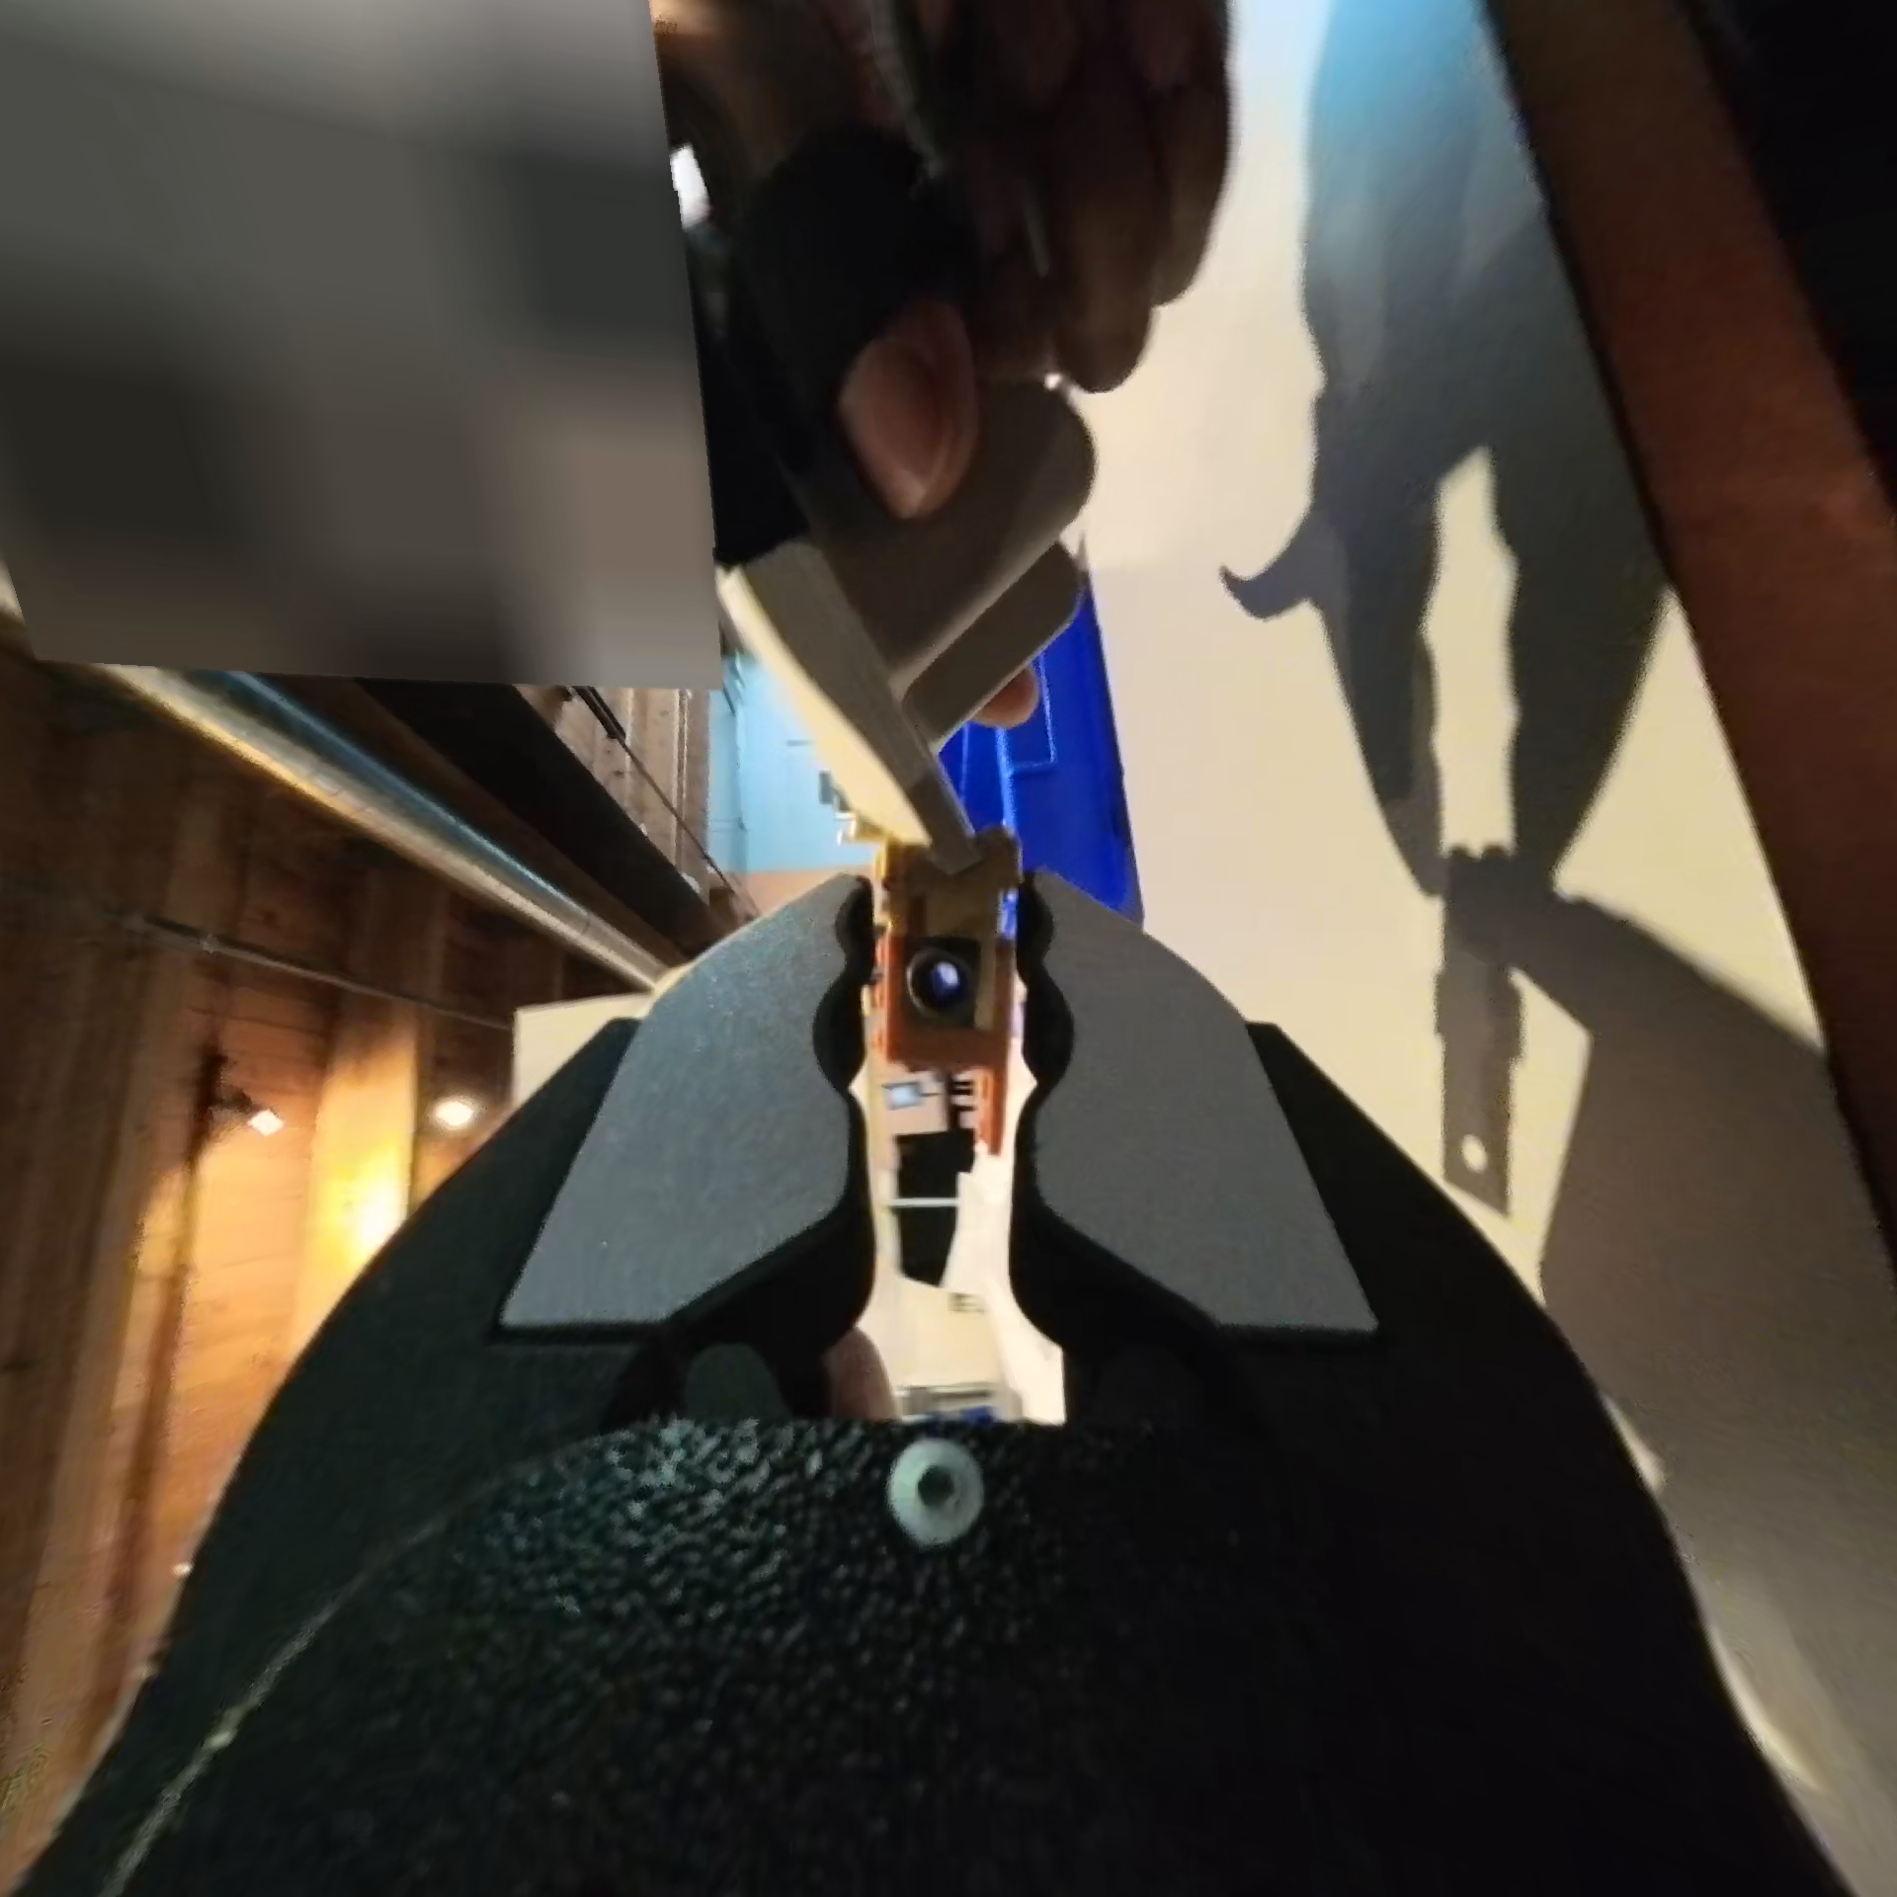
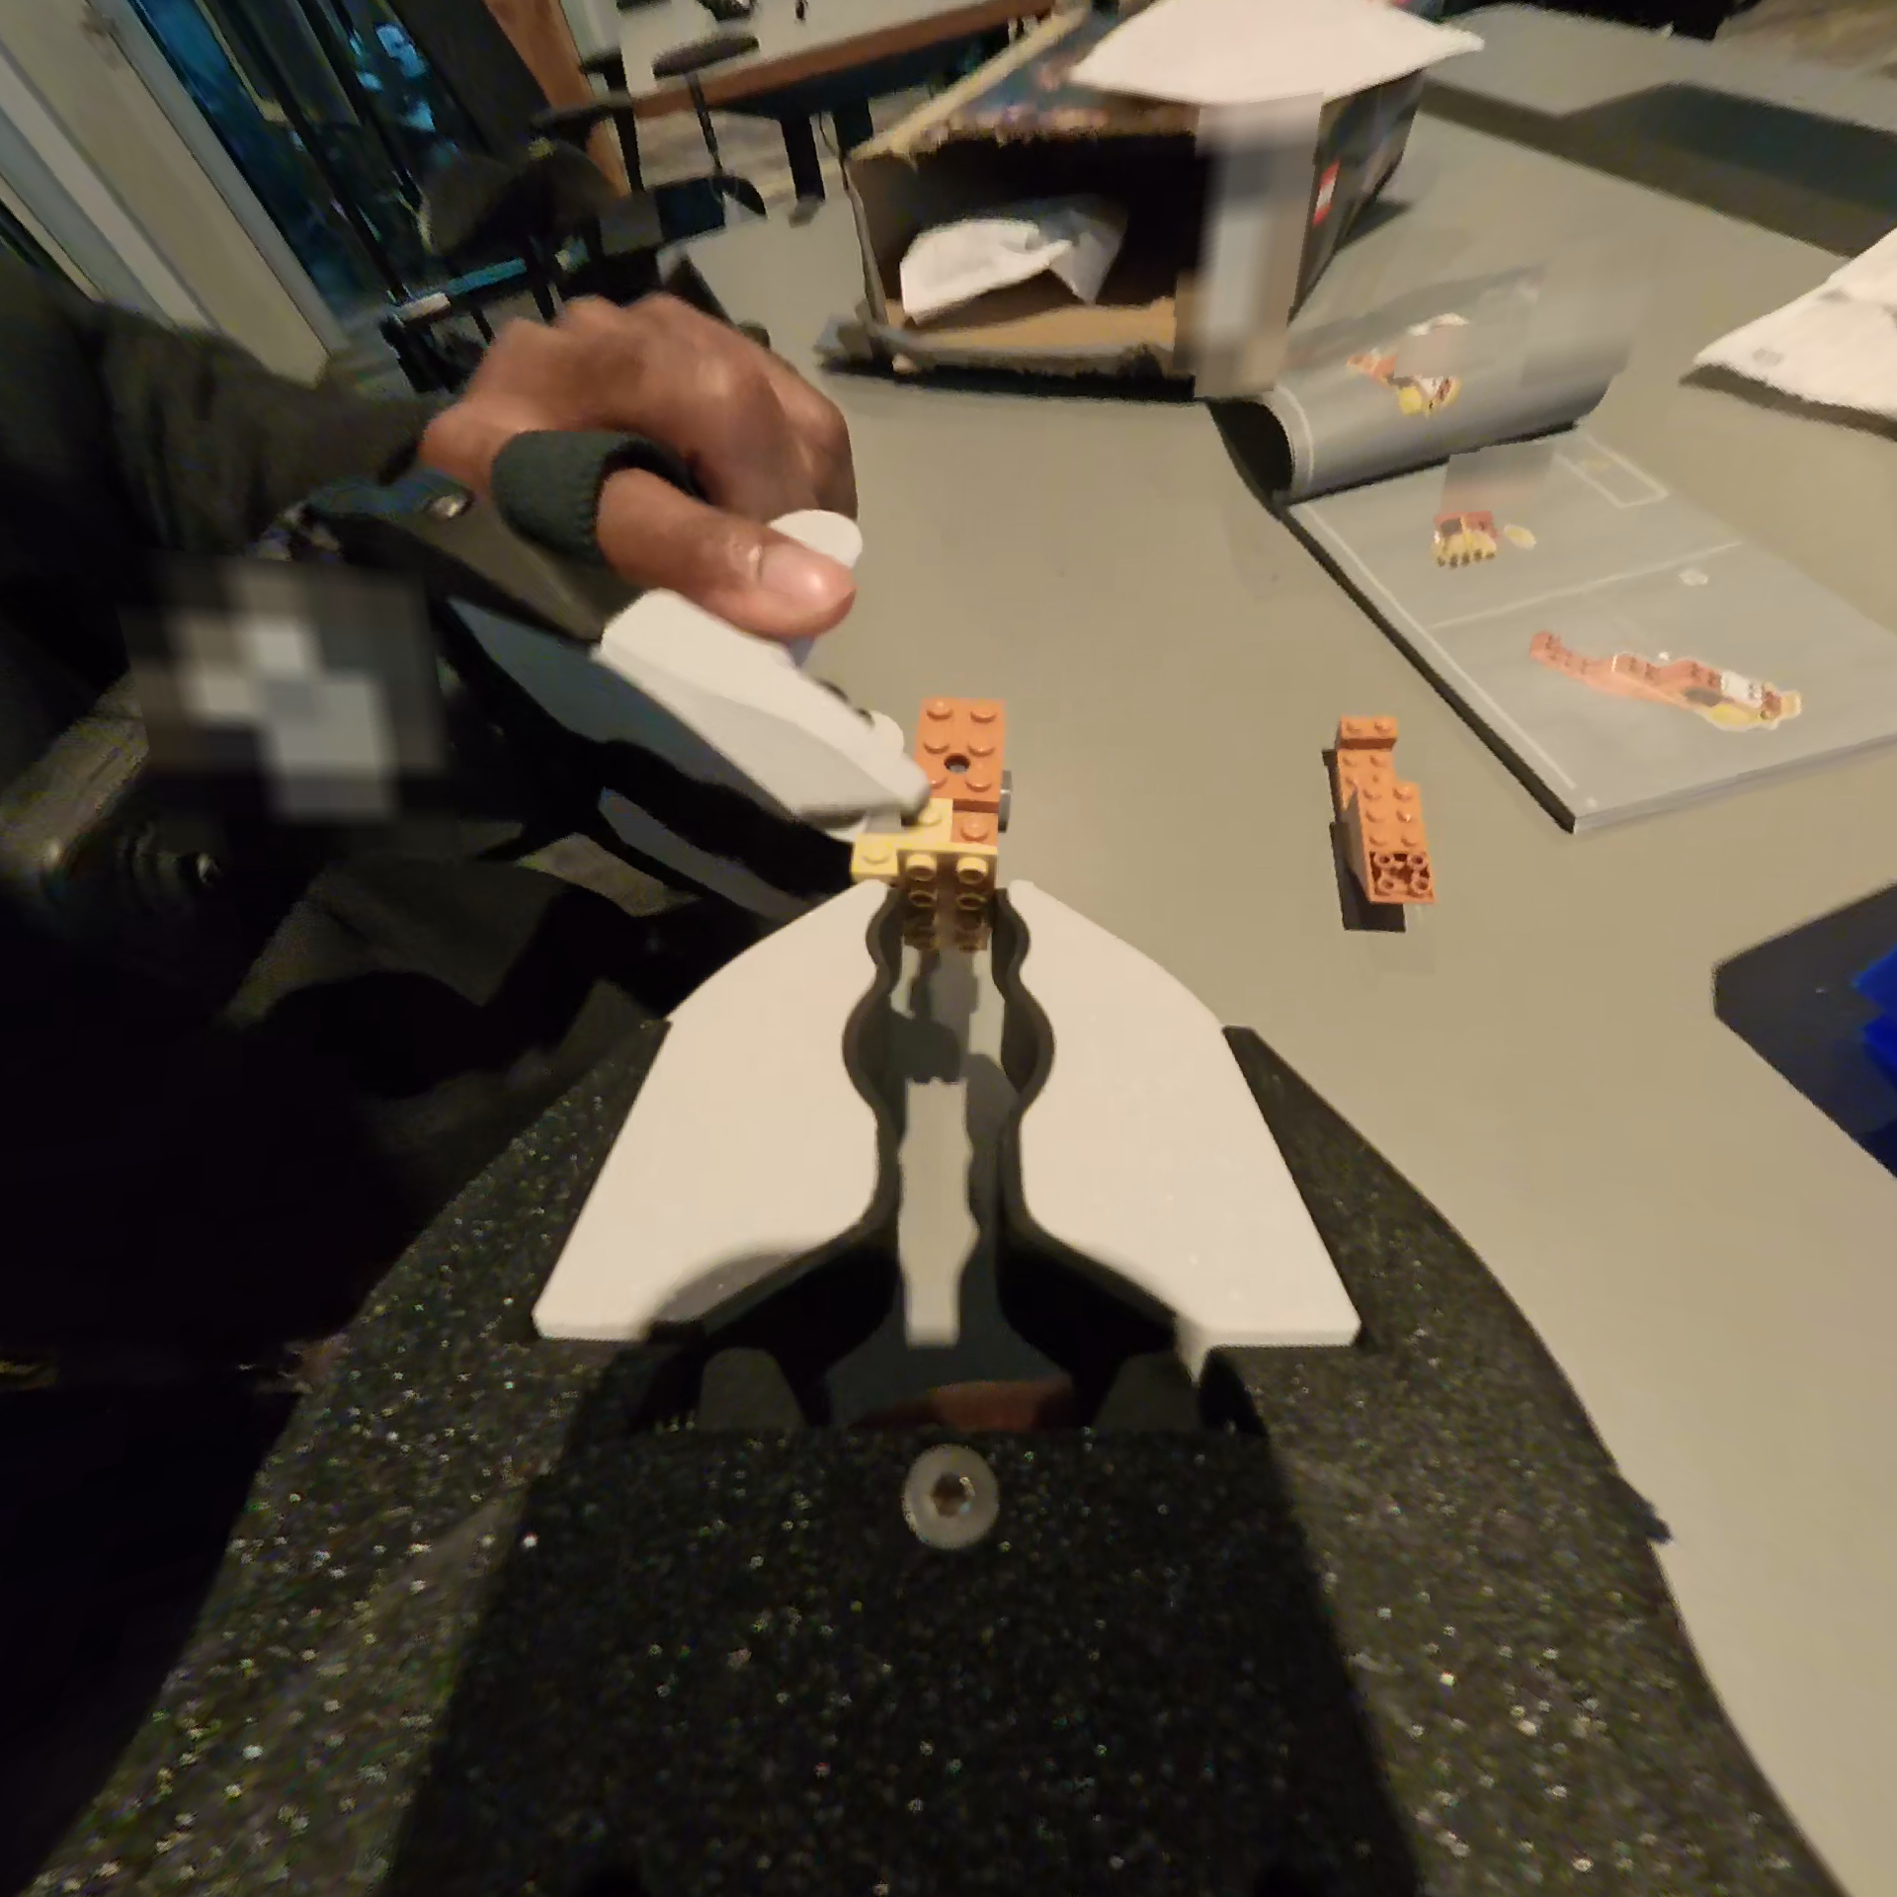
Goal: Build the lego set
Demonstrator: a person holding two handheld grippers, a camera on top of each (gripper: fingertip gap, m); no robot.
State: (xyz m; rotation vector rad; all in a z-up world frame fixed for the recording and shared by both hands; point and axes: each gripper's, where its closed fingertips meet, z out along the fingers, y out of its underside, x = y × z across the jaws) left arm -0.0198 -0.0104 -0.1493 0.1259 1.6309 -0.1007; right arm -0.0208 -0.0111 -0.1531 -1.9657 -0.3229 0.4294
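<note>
Gaping on the table [image 2: 1181,636], a cardboard box [image 2: 1016,236] holds crumpled paper [image 2: 1001,257].

I see an orange and tan brick assembly [image 2: 950,821] with a dark blue round piece on its underside in the left wrist view. My right gripper [image 2: 946,903] has pale grey fingers on a speckled black body. A second orange brick cluster [image 2: 1381,816] lies on the grey table [image 2: 1129,575]. A blue bin [image 1: 1057,780] shows.
</note>
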